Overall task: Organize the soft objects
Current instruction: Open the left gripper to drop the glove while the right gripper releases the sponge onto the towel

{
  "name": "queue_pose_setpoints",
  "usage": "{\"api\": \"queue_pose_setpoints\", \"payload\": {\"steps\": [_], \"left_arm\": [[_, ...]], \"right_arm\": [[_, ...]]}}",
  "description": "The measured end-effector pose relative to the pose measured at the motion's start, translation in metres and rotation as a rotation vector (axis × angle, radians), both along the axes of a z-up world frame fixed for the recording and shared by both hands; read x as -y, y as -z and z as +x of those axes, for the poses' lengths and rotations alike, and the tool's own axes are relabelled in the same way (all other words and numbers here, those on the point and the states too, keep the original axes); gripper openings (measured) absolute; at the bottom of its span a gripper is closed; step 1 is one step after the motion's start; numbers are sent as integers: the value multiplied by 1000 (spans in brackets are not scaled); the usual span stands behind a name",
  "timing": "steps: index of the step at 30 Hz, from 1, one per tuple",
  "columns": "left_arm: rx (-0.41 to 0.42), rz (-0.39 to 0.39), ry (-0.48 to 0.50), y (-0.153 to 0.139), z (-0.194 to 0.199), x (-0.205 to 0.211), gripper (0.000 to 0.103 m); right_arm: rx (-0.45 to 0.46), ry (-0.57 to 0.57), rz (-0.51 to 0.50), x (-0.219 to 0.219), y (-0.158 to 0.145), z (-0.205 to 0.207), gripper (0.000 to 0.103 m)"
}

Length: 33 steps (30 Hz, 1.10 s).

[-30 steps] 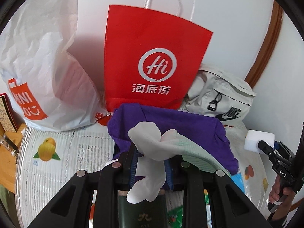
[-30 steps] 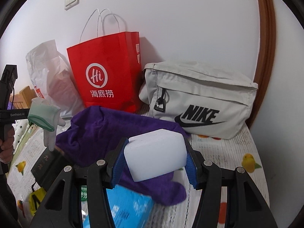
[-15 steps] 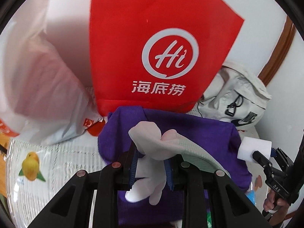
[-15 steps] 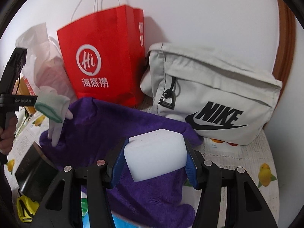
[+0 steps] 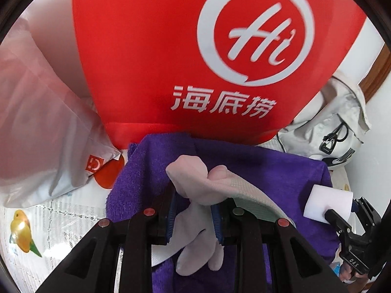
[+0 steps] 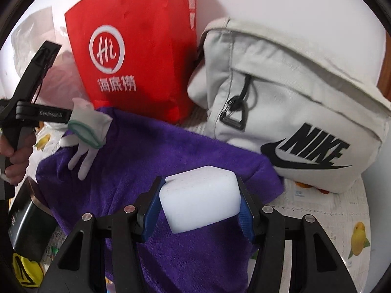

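Note:
My left gripper (image 5: 194, 216) is shut on a white glove with a green cuff (image 5: 195, 185) and holds it above a purple towel (image 5: 256, 168), close in front of the red paper bag (image 5: 171, 56). The glove also shows in the right wrist view (image 6: 86, 129), hanging from the left gripper (image 6: 70, 118). My right gripper (image 6: 199, 207) is shut on a white sponge block (image 6: 199, 202) above the purple towel (image 6: 156, 161), in front of the grey Nike bag (image 6: 293, 112). The sponge (image 5: 327, 205) and the right gripper (image 5: 342, 216) show at the right of the left wrist view.
A white plastic bag (image 5: 41, 122) lies left of the red paper bag (image 6: 136, 56). The table cover (image 5: 48, 219) has a fruit print. A black box (image 6: 27, 229) lies at the towel's left edge. A white wall stands behind the bags.
Both grippers have moved forward toward the bags. The red bag now fills the left wrist view; the Nike bag is larger in the right wrist view. Both grips are unchanged.

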<state>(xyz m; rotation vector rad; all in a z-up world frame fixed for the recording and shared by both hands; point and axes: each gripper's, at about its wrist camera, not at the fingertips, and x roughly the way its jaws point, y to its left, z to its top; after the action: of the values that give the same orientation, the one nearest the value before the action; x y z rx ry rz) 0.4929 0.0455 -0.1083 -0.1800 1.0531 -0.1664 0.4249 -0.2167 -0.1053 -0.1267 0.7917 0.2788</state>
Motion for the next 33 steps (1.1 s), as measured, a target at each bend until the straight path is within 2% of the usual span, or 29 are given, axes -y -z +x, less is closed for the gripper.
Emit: {"api": "queue_pose_setpoints", "payload": {"steps": [2,4,8,10,15,19,25,33], "left_arm": [[-7,-7,6,2,1,1,29],[3,-3,10,5,3,4,43],[-7,-4,21,6,3,7,54],[-15,-10,28,5,2,7,66],[-1,13,42,-5,-6,10,76],[19,48,48,-17,-17,11,77],[42,73,26,-35,-34,2,77],[143,88,1,-72,-91,-8,77]], "right_arm": [[-10,-5,-10,1,4,-1,56],[-25,-1,-8,3,8,0,57],[-40,-8,0,4,12,-2,58],[-45,-15,-12,3,13,-4,61],[-43,-31,-26,1,13,-12,75],[-36,-28,-41,-1,11,-18,75],[-5,-10,-7,7,-7,-35,75],[60,9,20,13,-41,-80,75]]}}
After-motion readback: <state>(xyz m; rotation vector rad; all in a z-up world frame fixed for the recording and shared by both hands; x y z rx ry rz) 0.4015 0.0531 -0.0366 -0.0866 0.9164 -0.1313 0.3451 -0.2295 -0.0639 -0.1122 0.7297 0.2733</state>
